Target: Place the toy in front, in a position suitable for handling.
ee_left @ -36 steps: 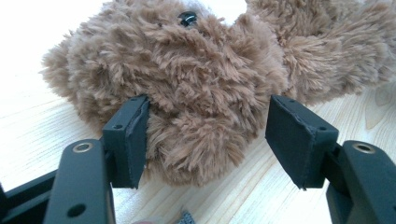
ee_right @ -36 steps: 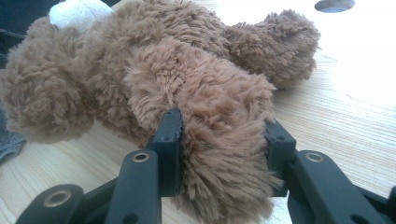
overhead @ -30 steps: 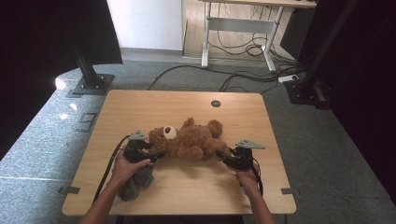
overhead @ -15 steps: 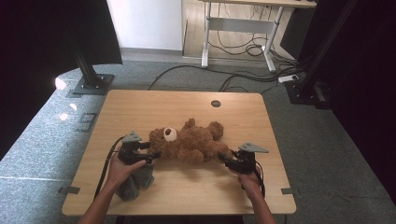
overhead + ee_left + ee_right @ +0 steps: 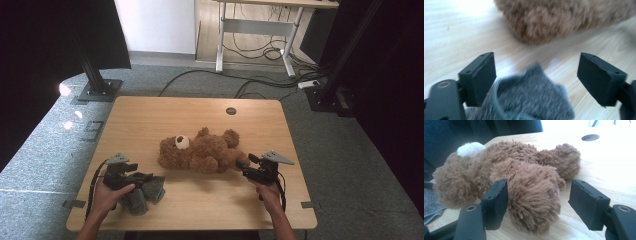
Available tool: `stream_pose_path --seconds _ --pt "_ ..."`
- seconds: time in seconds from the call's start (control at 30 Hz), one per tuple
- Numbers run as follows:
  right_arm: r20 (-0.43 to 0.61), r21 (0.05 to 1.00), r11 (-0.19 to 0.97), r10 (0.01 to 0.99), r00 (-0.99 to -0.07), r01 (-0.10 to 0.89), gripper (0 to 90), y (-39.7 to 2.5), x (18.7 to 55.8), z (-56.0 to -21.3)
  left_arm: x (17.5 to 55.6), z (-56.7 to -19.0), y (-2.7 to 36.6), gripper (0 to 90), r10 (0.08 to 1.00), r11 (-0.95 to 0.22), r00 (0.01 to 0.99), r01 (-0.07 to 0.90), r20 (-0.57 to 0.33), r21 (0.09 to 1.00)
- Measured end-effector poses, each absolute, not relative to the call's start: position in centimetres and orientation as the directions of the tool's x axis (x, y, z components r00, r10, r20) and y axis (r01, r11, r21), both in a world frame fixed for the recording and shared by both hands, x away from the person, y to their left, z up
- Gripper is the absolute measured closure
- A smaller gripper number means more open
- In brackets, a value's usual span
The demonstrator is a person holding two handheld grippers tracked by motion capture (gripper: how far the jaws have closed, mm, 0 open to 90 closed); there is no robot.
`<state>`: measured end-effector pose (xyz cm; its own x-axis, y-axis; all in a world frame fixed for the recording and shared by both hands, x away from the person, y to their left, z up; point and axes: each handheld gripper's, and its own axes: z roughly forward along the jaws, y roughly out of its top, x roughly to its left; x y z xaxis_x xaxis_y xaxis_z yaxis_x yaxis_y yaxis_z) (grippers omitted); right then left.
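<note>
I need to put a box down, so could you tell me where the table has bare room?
Free: the far strip between the bear and the table edge with the round hole, and the near middle between the two grippers. Crowded: near left, at the left gripper and grey cloth.

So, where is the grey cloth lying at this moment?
In the high view the grey cloth lies near the table's front left edge, under the left gripper, apart from the teddy bear.

Left gripper [image 5: 131, 179] and right gripper [image 5: 246, 169] low and wide apart, hand-held, jaws of both spread.
</note>
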<state>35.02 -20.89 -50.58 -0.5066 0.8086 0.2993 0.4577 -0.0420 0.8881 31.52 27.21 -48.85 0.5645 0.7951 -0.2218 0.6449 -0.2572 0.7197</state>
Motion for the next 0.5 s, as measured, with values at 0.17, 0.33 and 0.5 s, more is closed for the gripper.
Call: stream_pose_path --seconds 0.17,0.33,0.5 --pt "0.274 0.899 -0.029 0.816 -0.51 0.437 30.2 -20.9 34.7 -50.1 30.2 -49.7 27.5 12.6 0.808 -0.281 0.554 0.663 -0.202 0.694" --pt "0.268 0.906 -0.034 0.818 -0.509 0.422 30.2 -20.9 34.7 -49.8 29.8 -50.6 27.6 13.7 0.819 -0.3 0.542 0.685 -0.19 0.664" --pt "0.265 0.907 -0.03 0.817 -0.513 0.421 30.2 -20.8 34.8 -49.8 29.9 -51.5 27.2 14.9 0.836 -0.317 0.526 0.696 -0.156 0.645"
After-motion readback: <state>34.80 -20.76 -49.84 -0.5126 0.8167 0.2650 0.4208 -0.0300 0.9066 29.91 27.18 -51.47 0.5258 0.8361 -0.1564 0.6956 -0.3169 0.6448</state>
